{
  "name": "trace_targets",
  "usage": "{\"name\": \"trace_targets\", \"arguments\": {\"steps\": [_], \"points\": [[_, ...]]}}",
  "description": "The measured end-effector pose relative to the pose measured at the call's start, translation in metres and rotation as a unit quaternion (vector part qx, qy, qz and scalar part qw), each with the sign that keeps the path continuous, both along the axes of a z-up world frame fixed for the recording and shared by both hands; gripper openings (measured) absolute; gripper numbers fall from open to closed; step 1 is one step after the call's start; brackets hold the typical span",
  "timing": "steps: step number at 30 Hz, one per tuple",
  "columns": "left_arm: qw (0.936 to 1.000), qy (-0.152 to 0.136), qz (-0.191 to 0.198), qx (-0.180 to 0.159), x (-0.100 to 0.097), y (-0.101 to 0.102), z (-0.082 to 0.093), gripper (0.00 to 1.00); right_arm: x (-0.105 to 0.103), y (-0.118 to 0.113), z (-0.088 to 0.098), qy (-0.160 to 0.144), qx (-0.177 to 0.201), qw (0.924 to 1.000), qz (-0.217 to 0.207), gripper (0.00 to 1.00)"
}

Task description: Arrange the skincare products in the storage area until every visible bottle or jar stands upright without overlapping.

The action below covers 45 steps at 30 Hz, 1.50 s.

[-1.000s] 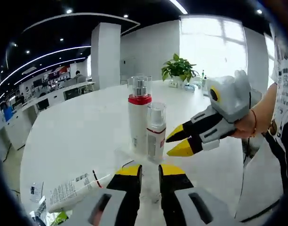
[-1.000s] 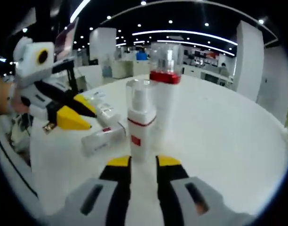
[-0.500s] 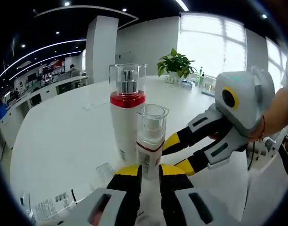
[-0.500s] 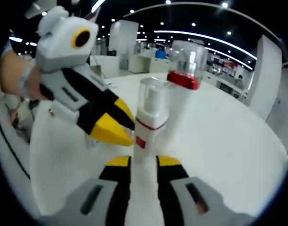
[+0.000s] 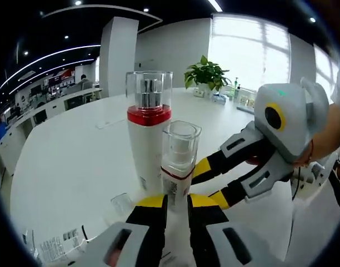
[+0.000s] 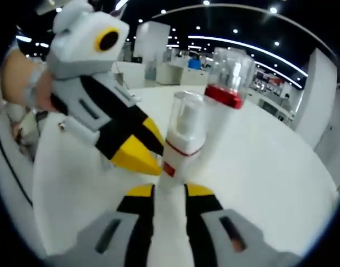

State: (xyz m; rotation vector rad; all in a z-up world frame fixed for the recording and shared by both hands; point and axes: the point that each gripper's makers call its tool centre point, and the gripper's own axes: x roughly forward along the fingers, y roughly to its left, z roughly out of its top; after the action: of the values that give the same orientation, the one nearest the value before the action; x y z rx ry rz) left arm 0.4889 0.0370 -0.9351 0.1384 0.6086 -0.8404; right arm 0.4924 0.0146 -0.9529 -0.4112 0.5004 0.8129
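White table (image 5: 70,161), two upright bottles touching, tools crowding both

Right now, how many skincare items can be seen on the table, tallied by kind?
Upright bottles: 2, a tall bottle with a red band and a short bottle in front of it
Lying tubes: 1, a tube at the table's near edge, partly cut off
Total: 3

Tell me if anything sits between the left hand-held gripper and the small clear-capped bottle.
Nothing visible does. The small bottle stands upright right at the tips of the left hand-held gripper. The taller red-collared bottle stands beside it, and the right hand-held gripper comes in from the other side.
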Motion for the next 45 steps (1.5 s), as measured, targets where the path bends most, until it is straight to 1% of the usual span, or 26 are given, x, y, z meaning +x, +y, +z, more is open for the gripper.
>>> {"name": "trace_targets", "arguments": {"steps": [2,3,5,7,9,11,12,13,15,16,19,23,25,27,33,35,38,40,42,45], "points": [[0.9999,-0.001,0.009,0.004,-0.001,0.005,0.001,0.15,-0.001,-0.003,0.000,0.003,0.003,1.0000,-0.005,0.20],[0.9995,0.002,0.025,0.017,-0.002,0.013,0.000,0.15,-0.002,-0.005,0.001,0.003,0.005,0.9999,-0.009,0.20],[0.9985,0.006,0.044,0.032,-0.005,0.025,-0.002,0.16,-0.003,-0.008,0.000,0.005,0.008,0.9999,-0.014,0.20],[0.9962,0.005,0.063,0.059,-0.009,0.039,-0.006,0.19,-0.004,-0.012,-0.001,0.013,0.015,0.9994,-0.028,0.20],[0.9944,0.006,0.074,0.075,-0.012,0.046,-0.010,0.22,-0.004,-0.015,-0.003,0.011,0.012,0.9993,-0.035,0.20],[0.9911,0.014,0.092,0.096,-0.015,0.054,-0.015,0.22,-0.005,-0.017,-0.003,0.013,0.011,0.9991,-0.040,0.20],[0.9904,0.018,0.096,0.098,-0.016,0.055,-0.016,0.22,-0.005,-0.017,-0.003,0.014,0.014,0.9990,-0.041,0.20],[0.9880,0.029,0.112,0.102,-0.017,0.058,-0.018,0.23,-0.006,-0.018,-0.003,0.016,0.015,0.9988,-0.044,0.20],[0.9862,0.044,0.129,0.095,-0.016,0.057,-0.019,0.25,-0.006,-0.019,-0.003,0.016,0.014,0.9987,-0.046,0.20],[0.9849,0.052,0.134,0.097,-0.016,0.057,-0.021,0.26,-0.006,-0.020,-0.003,0.016,0.015,0.9986,-0.048,0.20],[0.9826,0.065,0.141,0.101,-0.015,0.055,-0.026,0.27,-0.008,-0.022,-0.003,0.018,0.017,0.9983,-0.052,0.20],[0.9806,0.066,0.141,0.119,-0.013,0.051,-0.029,0.25,-0.010,-0.024,-0.004,0.021,0.016,0.9980,-0.057,0.20],[0.9800,0.070,0.132,0.132,-0.013,0.050,-0.032,0.26,-0.012,-0.026,-0.005,0.023,0.015,0.9978,-0.060,0.20],[0.9793,0.069,0.133,0.136,-0.014,0.052,-0.032,0.25,-0.013,-0.028,-0.006,0.024,0.014,0.9977,-0.061,0.20],[0.9768,0.076,0.144,0.140,-0.015,0.059,-0.033,0.22,-0.017,-0.032,-0.007,0.029,0.013,0.9976,-0.062,0.20],[0.9770,0.082,0.141,0.138,-0.017,0.061,-0.034,0.21,-0.019,-0.032,-0.008,0.031,0.011,0.9976,-0.062,0.20],[0.9760,0.100,0.143,0.130,-0.025,0.067,-0.036,0.21,-0.021,-0.032,-0.009,0.033,0.012,0.9975,-0.061,0.20],[0.9754,0.099,0.146,0.133,-0.028,0.072,-0.037,0.21,-0.022,-0.031,-0.010,0.035,0.010,0.9975,-0.060,0.20],[0.9756,0.097,0.143,0.135,-0.031,0.077,-0.037,0.21,-0.024,-0.030,-0.012,0.038,0.007,0.9976,-0.057,0.20],[0.9759,0.105,0.132,0.139,-0.036,0.083,-0.038,0.21,-0.026,-0.029,-0.014,0.040,0.006,0.9977,-0.054,0.20]]}}
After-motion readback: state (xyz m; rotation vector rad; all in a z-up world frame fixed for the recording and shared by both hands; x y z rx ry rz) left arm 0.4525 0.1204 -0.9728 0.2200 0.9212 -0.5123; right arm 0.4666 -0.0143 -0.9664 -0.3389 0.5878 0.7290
